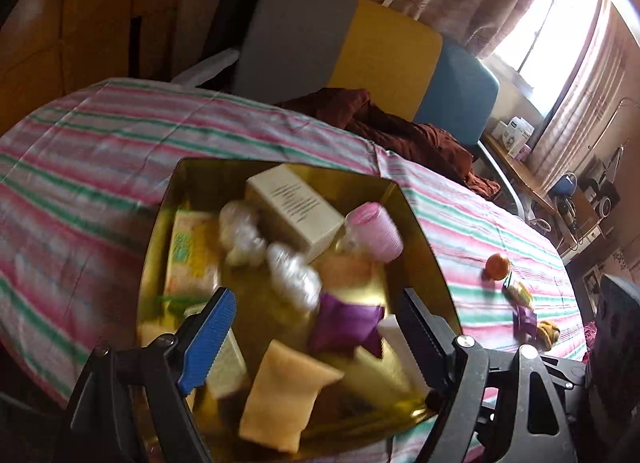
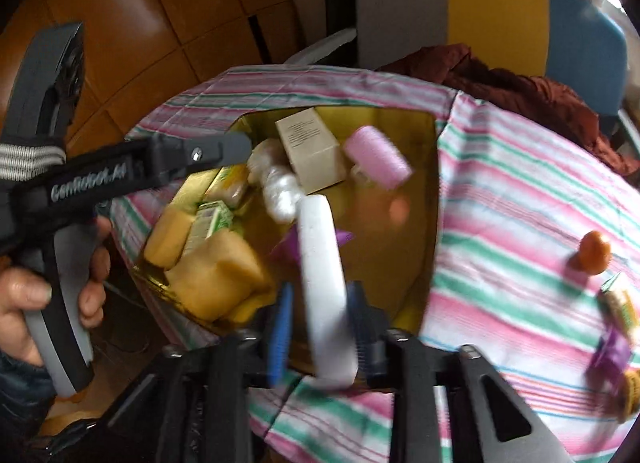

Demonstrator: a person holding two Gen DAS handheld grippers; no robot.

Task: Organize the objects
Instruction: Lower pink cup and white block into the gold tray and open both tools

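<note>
A gold tin box sits on the striped tablecloth, filled with a cream carton, a pink roller, yellow pouches, a purple packet and white wrapped pieces. My left gripper hovers over the box's near side, jaws wide open and empty. My right gripper is shut on a white bar, held over the box's near edge. The left gripper's body shows at the left of the right wrist view.
On the cloth to the right lie an orange ball, a small yellow packet, a purple packet and a brown item. A maroon cloth lies at the far edge, before a grey-yellow-blue chair.
</note>
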